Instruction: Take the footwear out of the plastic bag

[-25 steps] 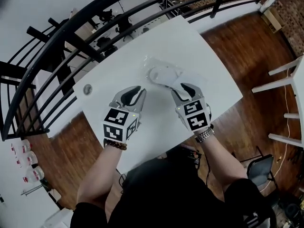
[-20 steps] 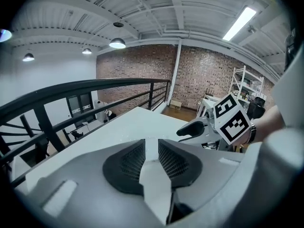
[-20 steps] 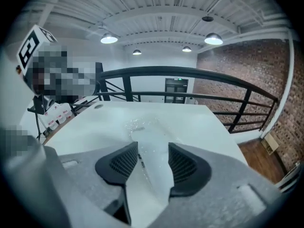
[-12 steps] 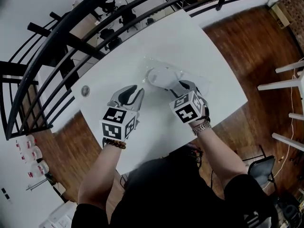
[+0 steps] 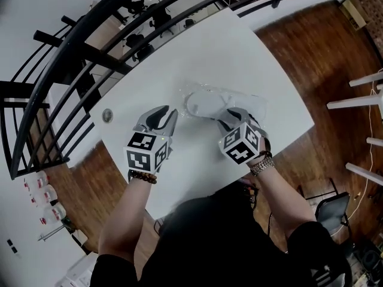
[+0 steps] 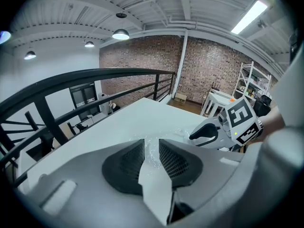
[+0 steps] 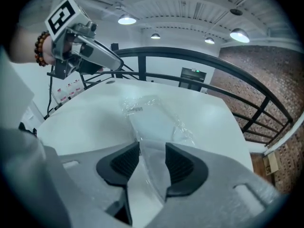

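Note:
A clear plastic bag (image 5: pixel 242 102) lies flat on the white table (image 5: pixel 239 52), with white footwear (image 5: pixel 202 102) inside it. My right gripper (image 5: pixel 225 116) reaches the bag's near end. In the right gripper view the bag (image 7: pixel 142 106) and footwear (image 7: pixel 154 122) run between its jaws (image 7: pixel 152 148), which are closing; a gap still shows at the pads. My left gripper (image 5: pixel 170 113) hovers just left of the bag, jaws a little apart and empty (image 6: pixel 151 144); crinkled plastic (image 6: pixel 179 133) lies just beyond its tips.
A black railing (image 5: pixel 78 40) curves round the table's far and left sides. A small round fitting (image 5: pixel 108 115) sits in the table's left corner. White furniture (image 5: pixel 359 100) stands on the wooden floor to the right.
My right gripper has turned and moved in onto the near end of the bag. My left gripper has stayed beside the bag's left edge.

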`<move>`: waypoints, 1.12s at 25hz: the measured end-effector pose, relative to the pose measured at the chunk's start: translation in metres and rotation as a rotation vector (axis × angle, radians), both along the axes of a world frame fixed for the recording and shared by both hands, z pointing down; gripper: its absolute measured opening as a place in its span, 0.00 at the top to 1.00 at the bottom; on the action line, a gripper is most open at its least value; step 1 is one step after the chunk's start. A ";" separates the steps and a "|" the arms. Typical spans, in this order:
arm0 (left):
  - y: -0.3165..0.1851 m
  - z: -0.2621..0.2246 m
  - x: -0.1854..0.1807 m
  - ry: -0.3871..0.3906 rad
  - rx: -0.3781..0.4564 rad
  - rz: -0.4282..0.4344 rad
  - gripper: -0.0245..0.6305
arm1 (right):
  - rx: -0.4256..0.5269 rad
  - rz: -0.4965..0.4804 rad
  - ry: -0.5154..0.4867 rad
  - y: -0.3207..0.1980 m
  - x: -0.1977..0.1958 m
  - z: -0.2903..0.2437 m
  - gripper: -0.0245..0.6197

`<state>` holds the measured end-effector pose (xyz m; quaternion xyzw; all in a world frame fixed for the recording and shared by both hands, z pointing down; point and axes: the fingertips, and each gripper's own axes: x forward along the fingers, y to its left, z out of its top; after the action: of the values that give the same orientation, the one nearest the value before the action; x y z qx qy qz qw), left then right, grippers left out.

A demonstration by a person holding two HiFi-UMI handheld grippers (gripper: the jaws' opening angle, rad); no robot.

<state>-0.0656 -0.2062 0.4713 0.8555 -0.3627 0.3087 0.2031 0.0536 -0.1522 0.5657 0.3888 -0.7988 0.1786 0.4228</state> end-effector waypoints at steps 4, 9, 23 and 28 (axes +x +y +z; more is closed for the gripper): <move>-0.002 0.012 -0.011 -0.017 -0.039 -0.010 0.79 | 0.011 -0.076 0.002 0.011 0.004 -0.002 0.71; 0.009 0.039 -0.021 -0.034 -0.136 0.018 0.79 | 0.032 -0.205 0.036 0.034 0.010 0.002 0.72; 0.072 0.095 -0.003 -0.042 -0.411 0.229 0.80 | 0.083 -0.431 0.047 0.069 0.020 -0.003 0.75; 0.082 0.104 0.001 -0.097 -0.417 0.299 0.80 | 0.090 -0.486 0.051 0.077 0.024 -0.002 0.76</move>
<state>-0.0644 -0.1243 0.5749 0.8235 -0.1700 0.4443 0.3093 0.0772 -0.0752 0.5638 0.2082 -0.8652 0.0261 0.4555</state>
